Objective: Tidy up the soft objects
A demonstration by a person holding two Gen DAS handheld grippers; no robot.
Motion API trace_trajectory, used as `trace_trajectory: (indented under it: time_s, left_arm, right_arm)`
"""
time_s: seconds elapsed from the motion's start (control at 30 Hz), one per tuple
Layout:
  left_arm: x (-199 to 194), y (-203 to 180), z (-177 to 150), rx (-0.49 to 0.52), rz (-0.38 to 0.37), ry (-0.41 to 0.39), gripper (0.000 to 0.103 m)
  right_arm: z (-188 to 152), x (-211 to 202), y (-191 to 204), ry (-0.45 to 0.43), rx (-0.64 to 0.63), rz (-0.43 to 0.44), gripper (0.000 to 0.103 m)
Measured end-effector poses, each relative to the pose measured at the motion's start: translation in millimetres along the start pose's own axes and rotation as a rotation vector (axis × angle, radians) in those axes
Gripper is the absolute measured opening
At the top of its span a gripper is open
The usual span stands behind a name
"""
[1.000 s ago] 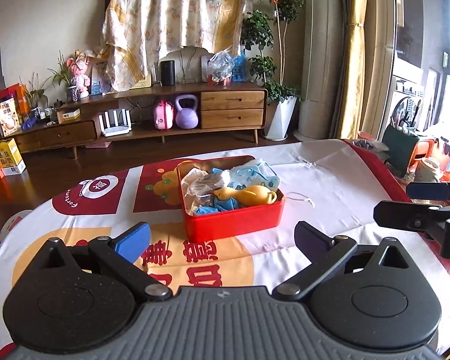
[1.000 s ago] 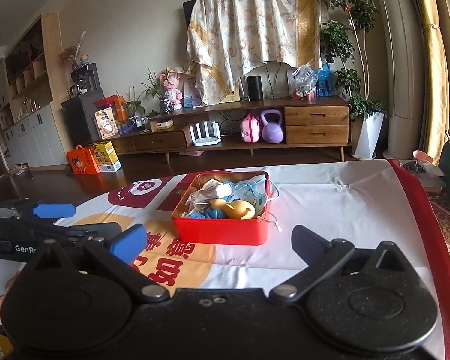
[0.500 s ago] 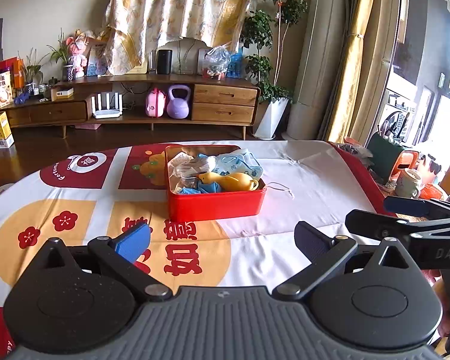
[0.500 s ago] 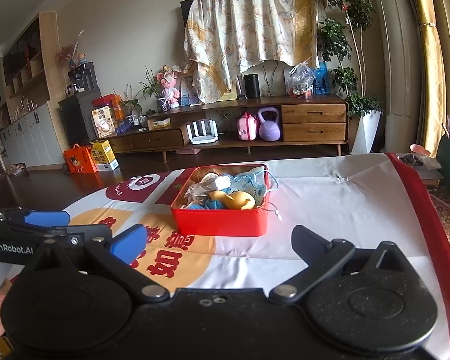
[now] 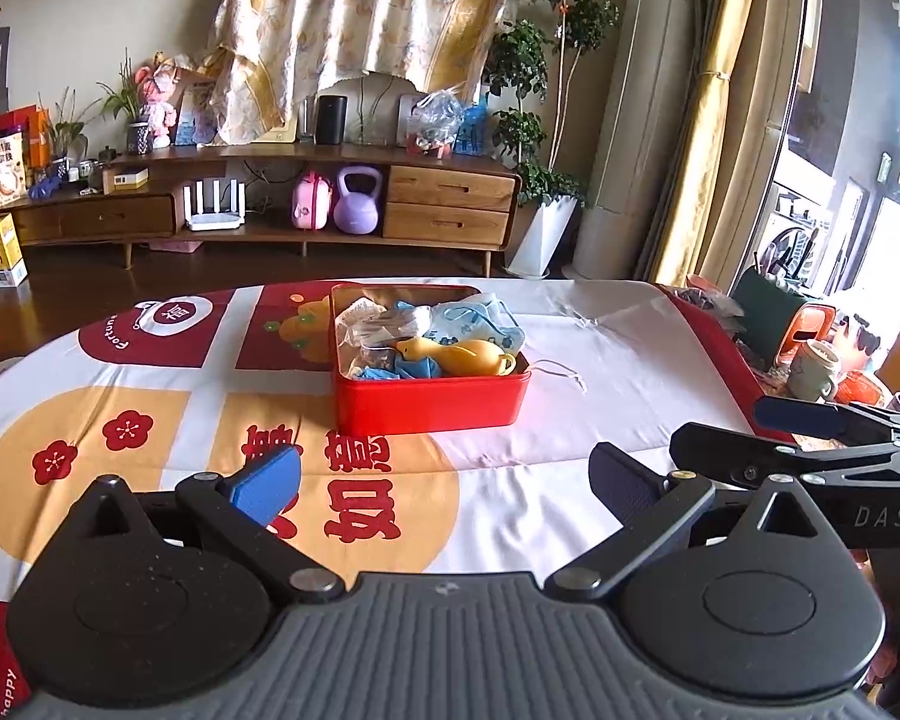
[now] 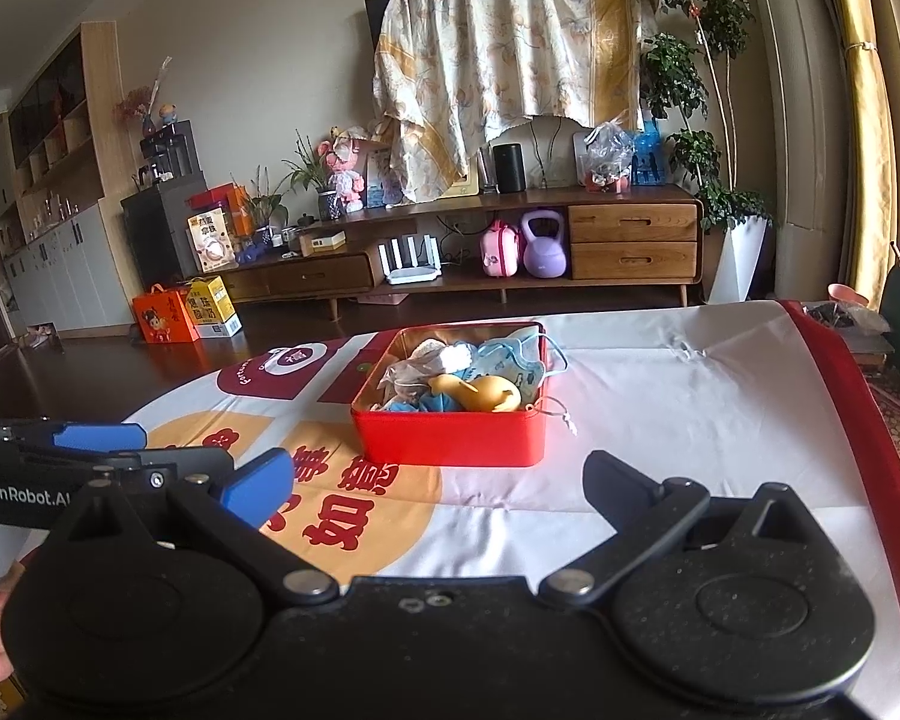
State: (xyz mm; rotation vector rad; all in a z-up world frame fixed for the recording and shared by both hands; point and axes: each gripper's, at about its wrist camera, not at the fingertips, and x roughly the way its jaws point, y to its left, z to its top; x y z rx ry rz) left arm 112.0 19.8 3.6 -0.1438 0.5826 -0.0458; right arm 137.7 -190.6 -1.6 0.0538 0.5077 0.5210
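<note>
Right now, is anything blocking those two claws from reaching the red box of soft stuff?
Nothing visible does. Only bare tablecloth lies between the open left gripper and the red box, and likewise ahead of the open right gripper.

Both wrist views toward red tin [image 5: 429,399]

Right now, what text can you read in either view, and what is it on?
"GenRobot.AI", cut off at the end: left gripper body.
"DAS": right gripper body.
"happy": tablecloth corner.
"福", "Fortu...": its red teapot print.
Other large red characters on it read inverted.
Floor boxes: print too small.
</note>
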Motion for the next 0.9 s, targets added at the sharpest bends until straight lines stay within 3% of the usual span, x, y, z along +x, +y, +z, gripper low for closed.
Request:
trace_trajectory:
  time_s: [0.9]
  left_arm:
    - [2.2, 1.5, -1.6, -0.019, -0.001, 0.012, 0.103]
  right_arm:
    - [-1.1, 0.3, 1.6, 0.004, 0.002, 0.005, 0.103]
